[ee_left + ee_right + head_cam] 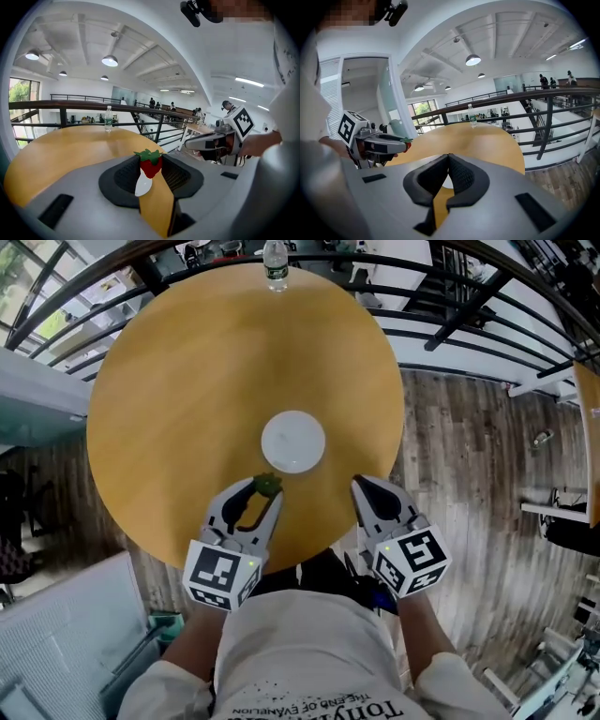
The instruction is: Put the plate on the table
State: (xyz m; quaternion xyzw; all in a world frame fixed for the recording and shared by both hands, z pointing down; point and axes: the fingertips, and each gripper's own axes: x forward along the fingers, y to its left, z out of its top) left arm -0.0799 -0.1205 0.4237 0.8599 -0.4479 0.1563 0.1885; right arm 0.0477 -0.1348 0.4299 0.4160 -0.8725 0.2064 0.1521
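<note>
Holding a strawberry [150, 165] clenched in the left tongs [265, 489], just short of the plate [293, 441] already on the desk [187, 381] ahead; right tongs [359, 484] closed, empty. Advance level, probably releasing only over the plate's centre.

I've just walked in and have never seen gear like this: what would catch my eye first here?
A big round wooden table fills the head view, with a white plate sitting on it near the person's side and a water bottle at its far edge. The left gripper pinches a small red strawberry with a green top just short of the plate, while the right gripper hovers beside it, jaws together and empty.
</note>
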